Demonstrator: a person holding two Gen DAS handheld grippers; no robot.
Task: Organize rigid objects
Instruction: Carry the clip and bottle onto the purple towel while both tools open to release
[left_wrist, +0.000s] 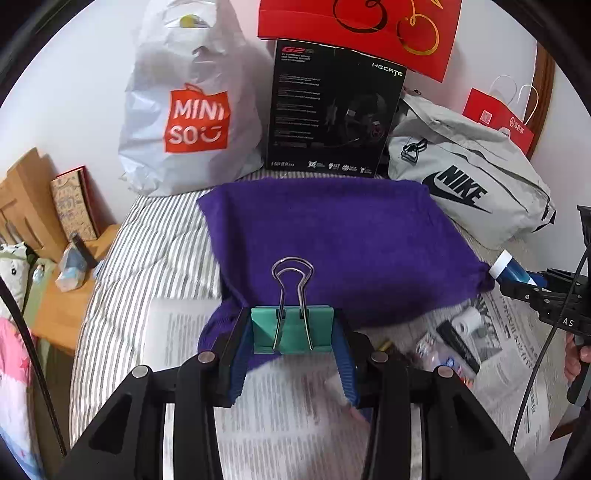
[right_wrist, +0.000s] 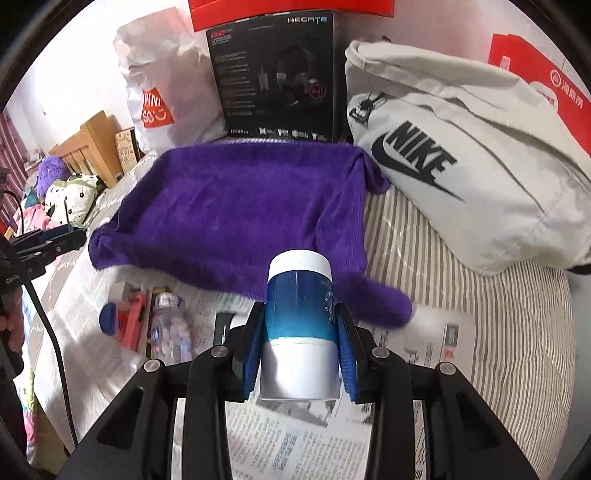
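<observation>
Left hand-held gripper (left_wrist: 291, 339) clamps binder clip (left_wrist: 291, 330) | right hand-held gripper (right_wrist: 301, 332) grips bottle (right_wrist: 300, 328) | striped bed (right_wrist: 461, 295), newspaper (right_wrist: 295, 443), purple towel (right_wrist: 240, 210)

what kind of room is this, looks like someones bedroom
Most likely a bedroom: the work surface is a bed with a grey-striped quilt, a wooden headboard stands at its end, and a wooden bedside table sits alongside.

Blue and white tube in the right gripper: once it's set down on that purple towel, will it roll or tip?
The blue and white tube is round-bodied, so lying down it would probably roll, though the fuzzy purple towel should damp that. Stood on its flat white cap, it may tip, since the towel looks soft and uneven. The right gripper holds its glossy sides, so slip seems possible.
</observation>
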